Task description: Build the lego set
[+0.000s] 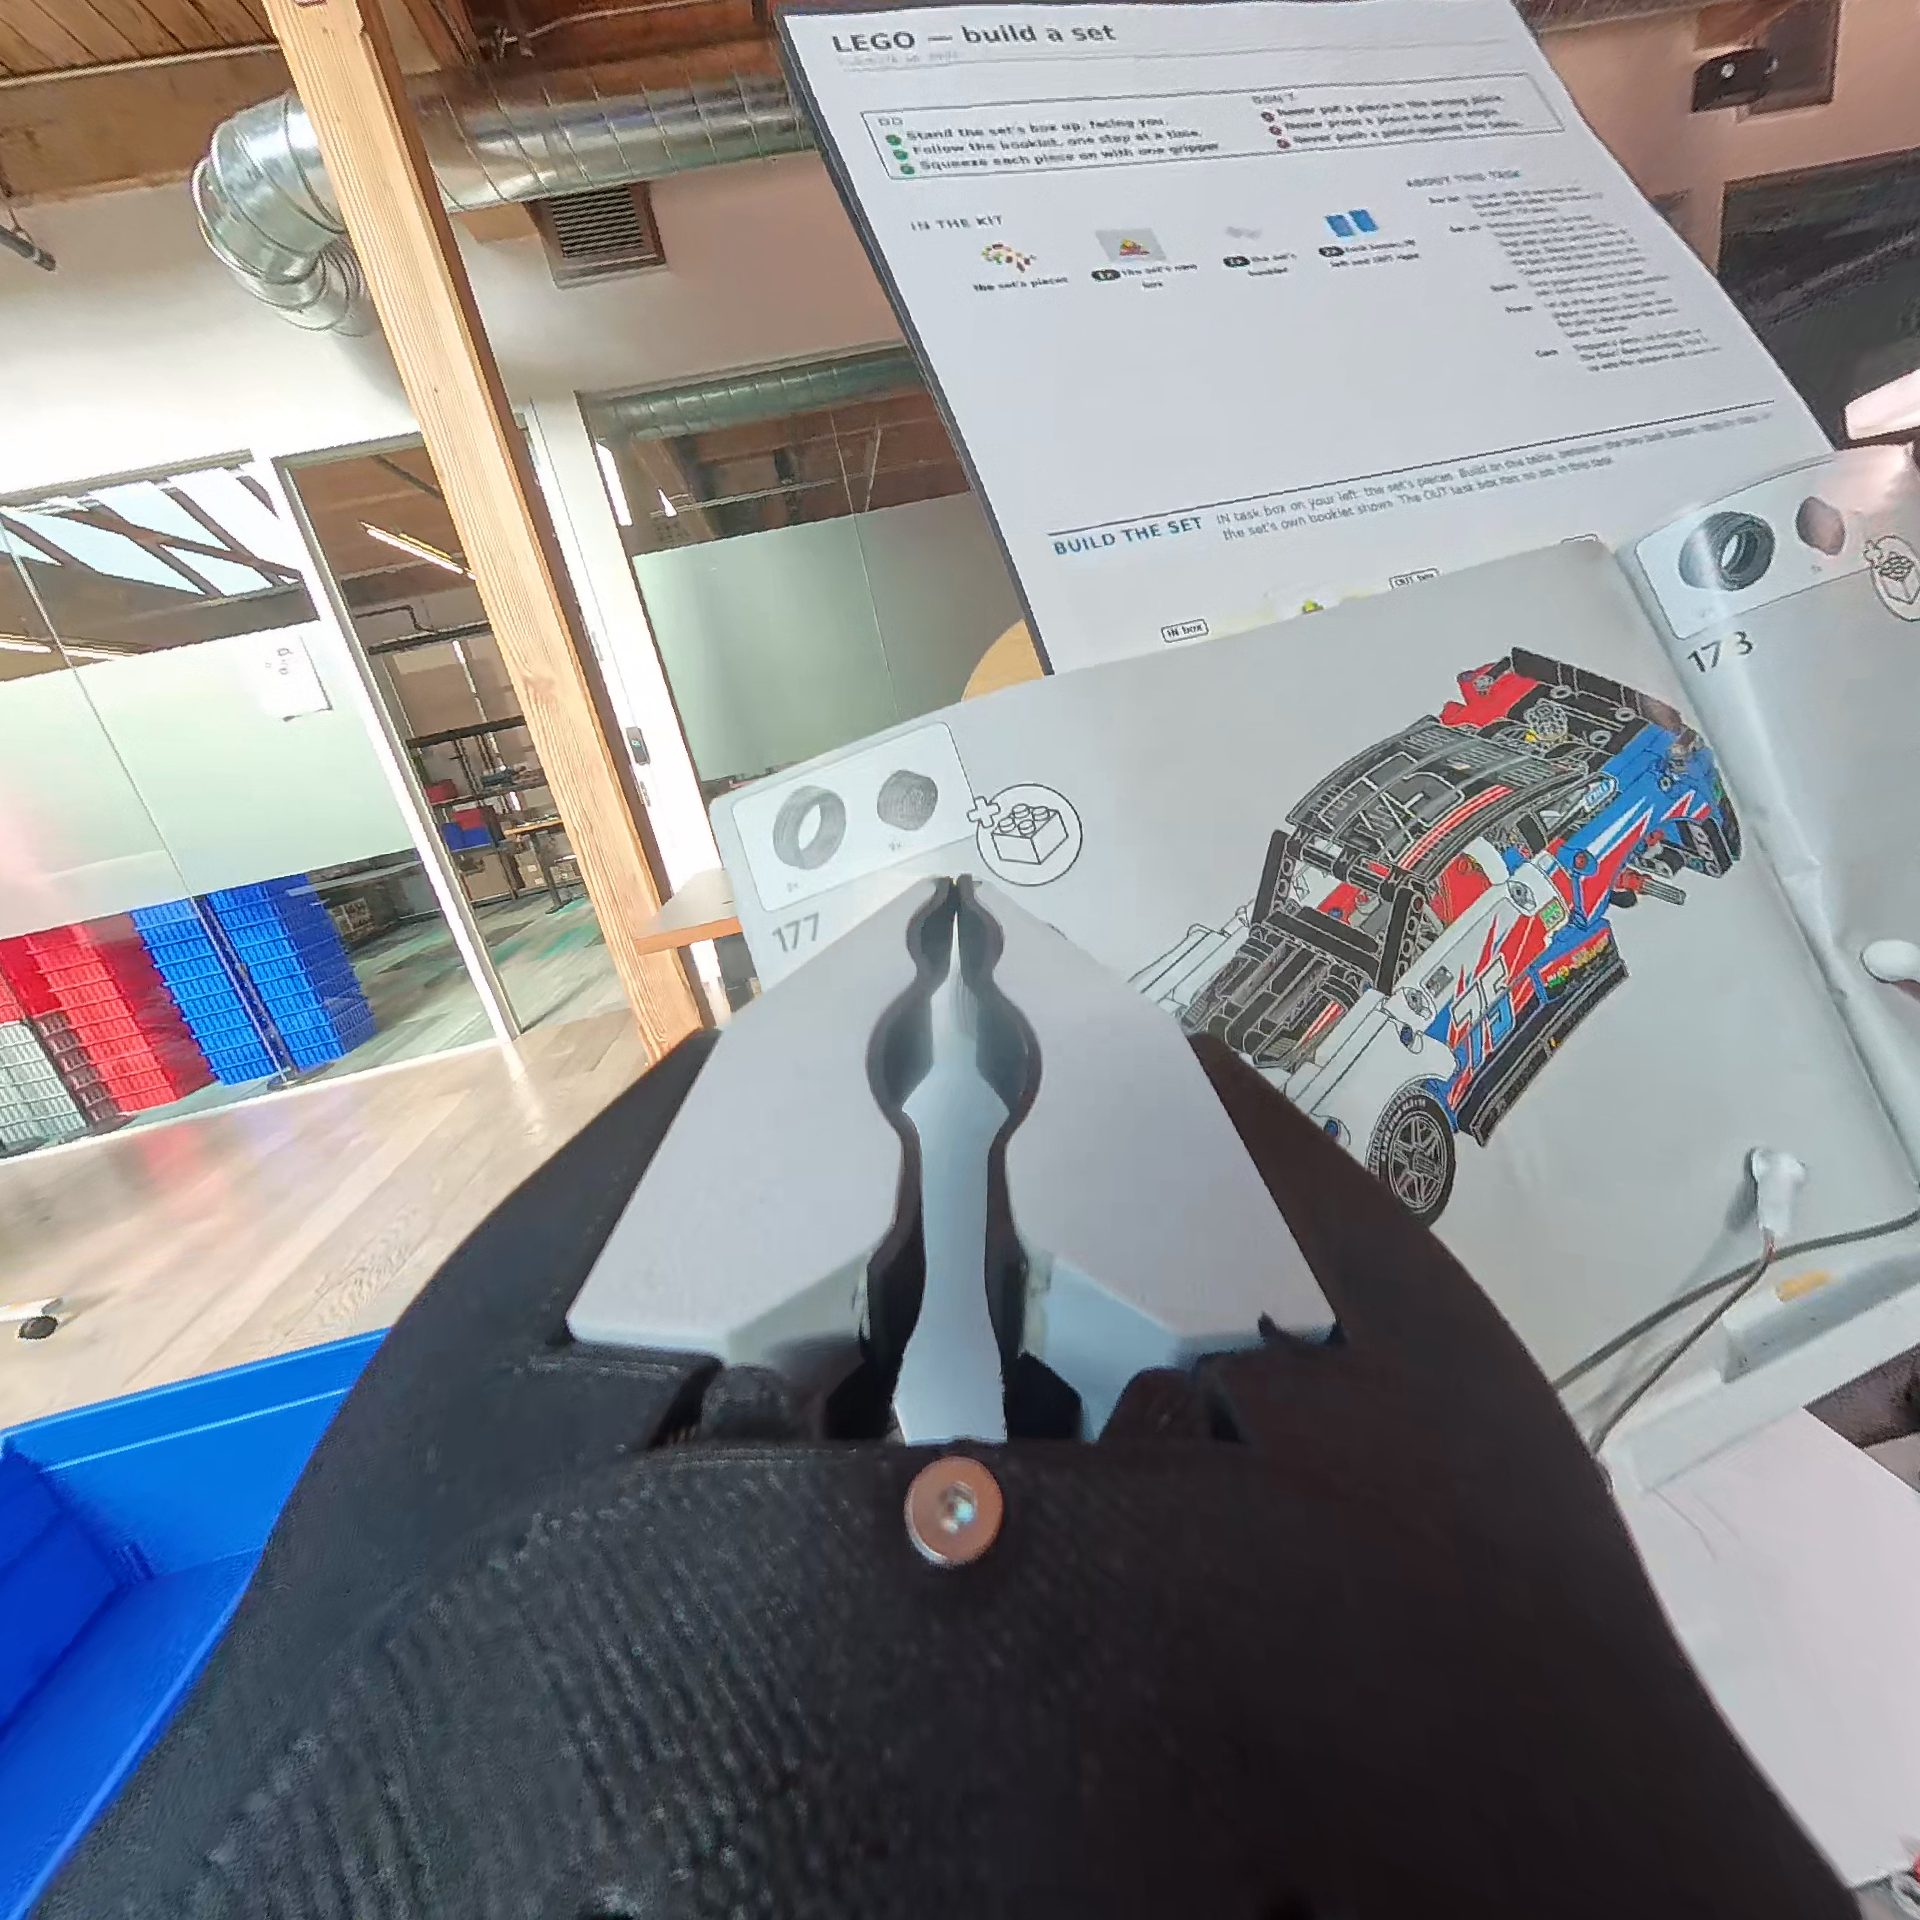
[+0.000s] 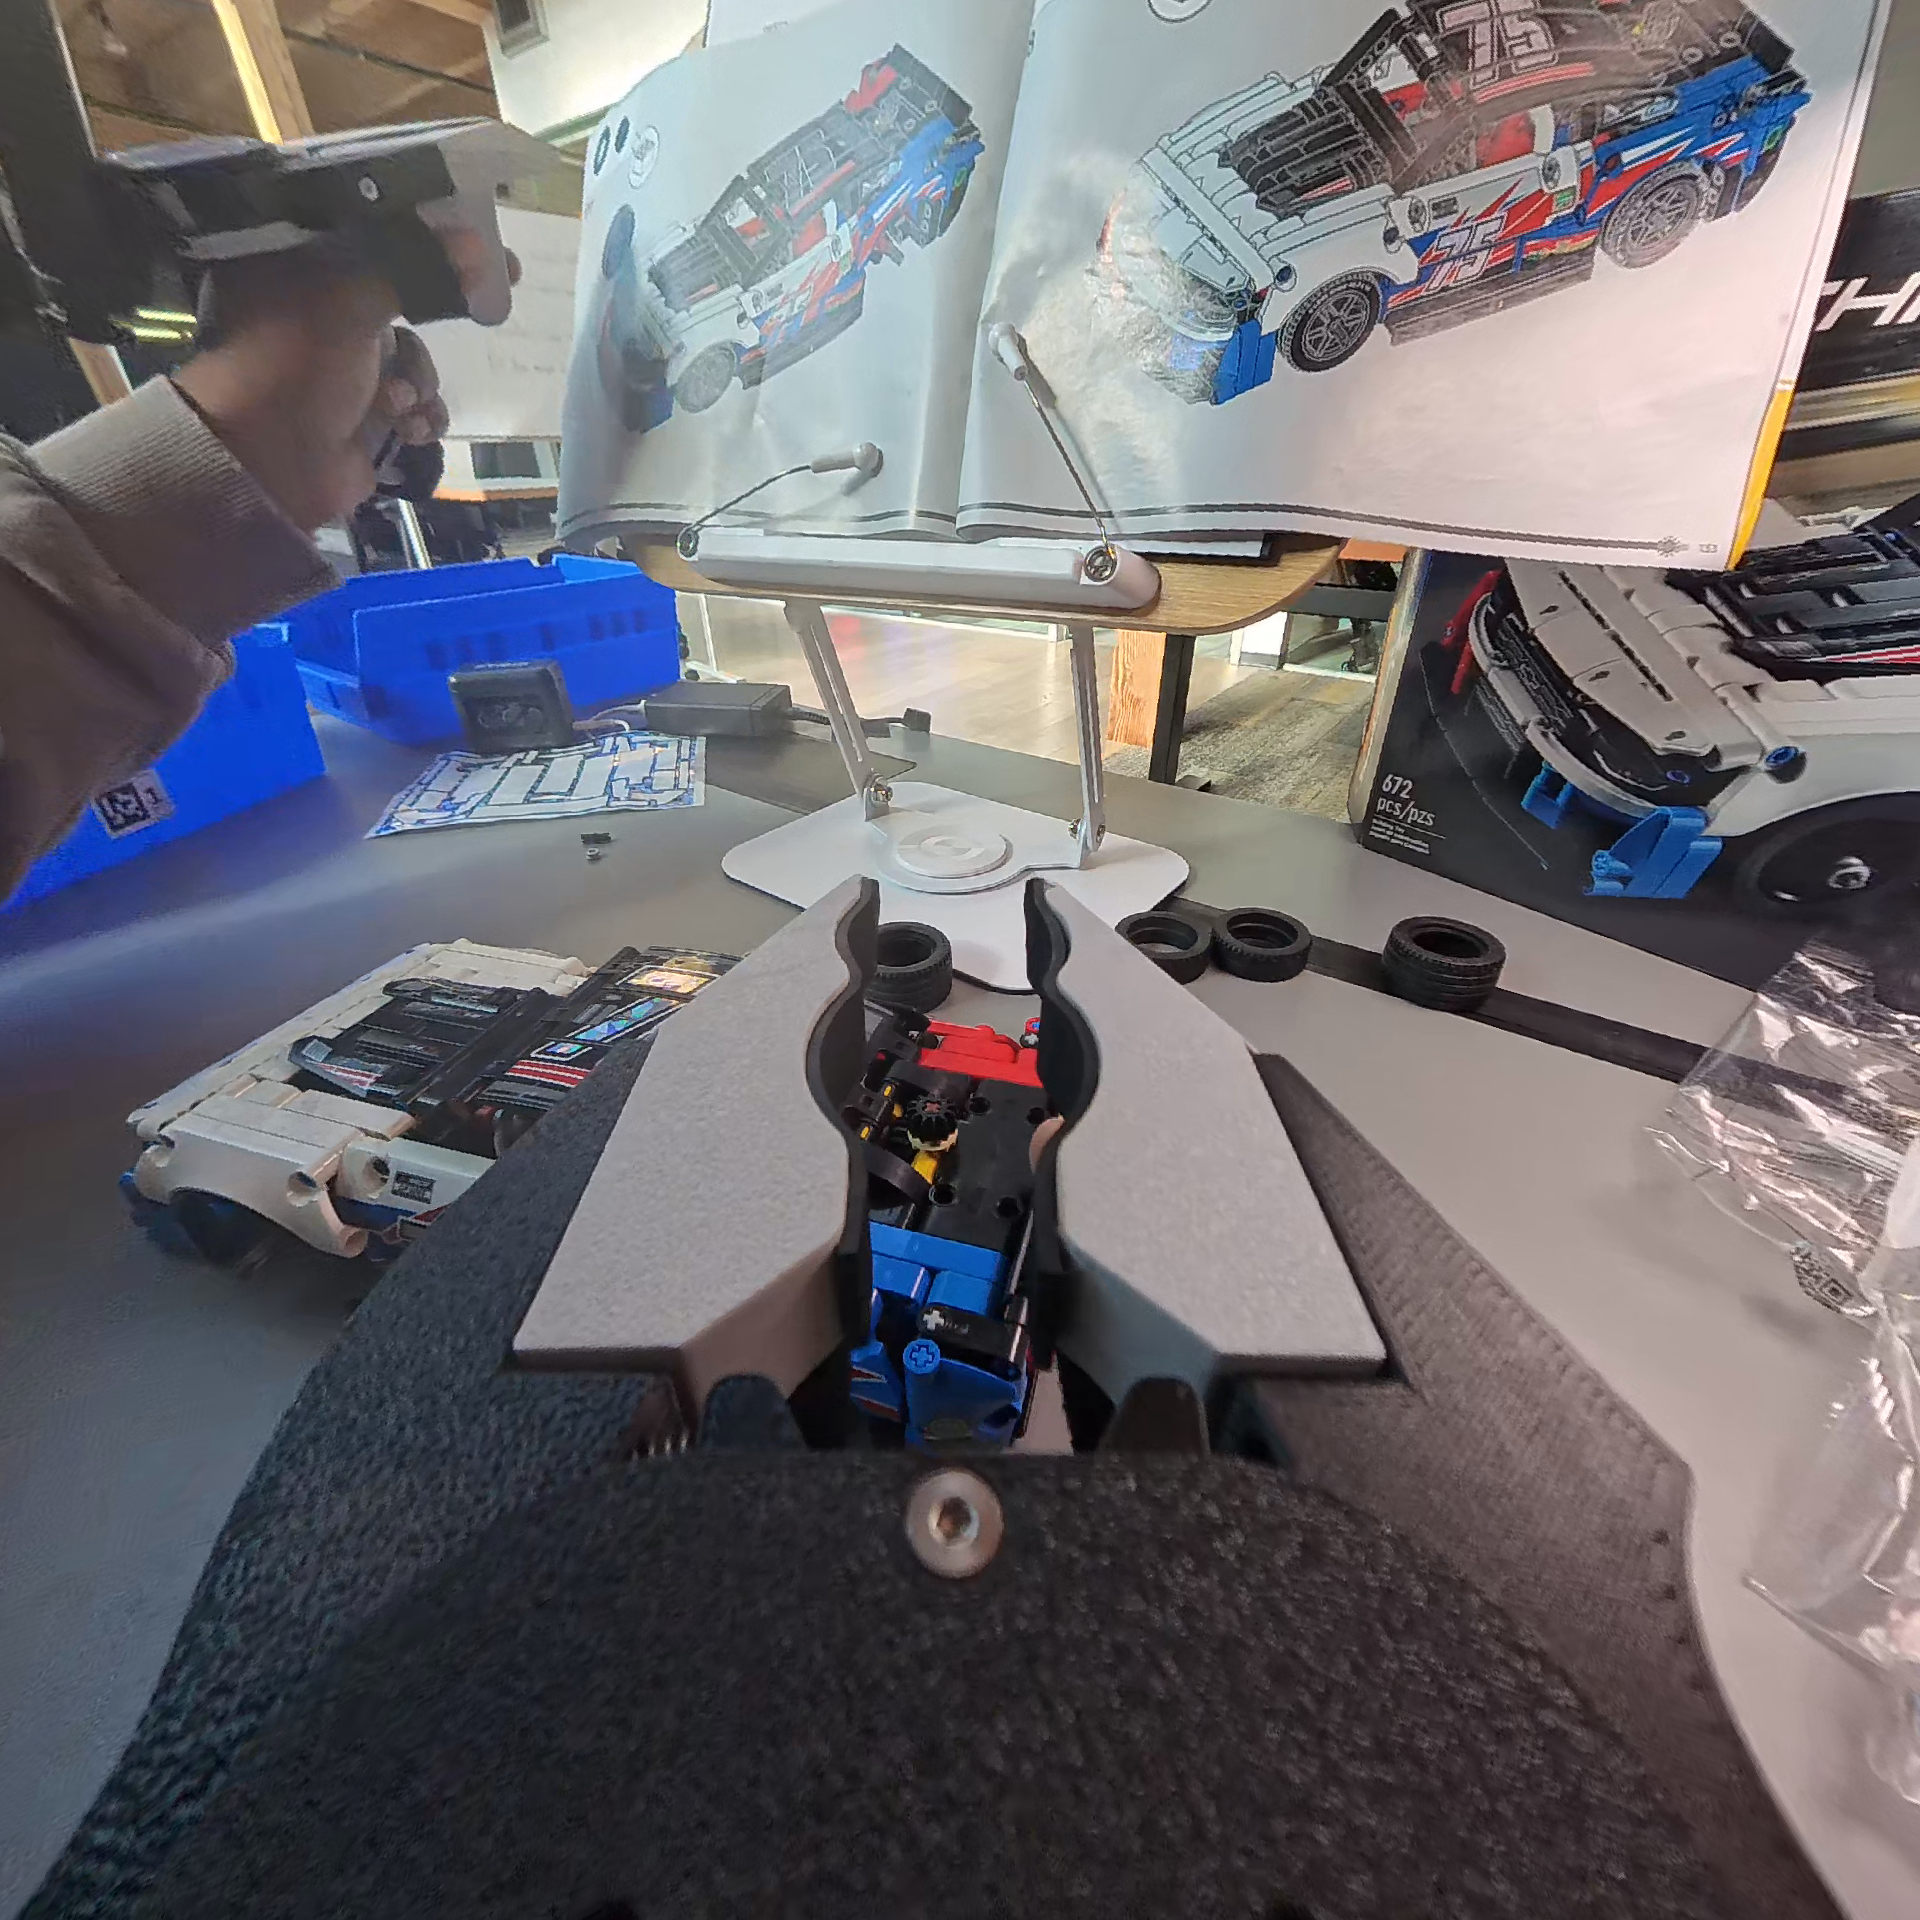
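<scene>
My right gripper (image 2: 951, 914) is shut on the rear end of the lego car (image 2: 343, 1101). Its pads press the black, red and blue rear section (image 2: 956, 1143), and the white front lies to the left on the grey table (image 2: 1455, 1195). Several black tyres (image 2: 1444, 961) lie on the table past the fingertips, one (image 2: 909, 961) just beyond the left finger. My left gripper (image 1: 956, 888) is shut with nothing between its pads. It is raised in front of the open booklet (image 1: 1403, 935), and the right wrist view shows it (image 2: 447, 197) left of the booklet (image 2: 1143, 260).
The booklet rests on a white stand (image 2: 956, 852). The set's box (image 2: 1662, 727) stands at the right, with clear plastic bags (image 2: 1829, 1143) in front of it. Blue bins (image 2: 468, 634), a sticker sheet (image 2: 540, 784) and a power adapter (image 2: 717, 712) lie at the back left. A printed task sheet (image 1: 1299, 291) stands behind the booklet. Spacing between my two grippers at the tips: around 45 centimetres.
</scene>
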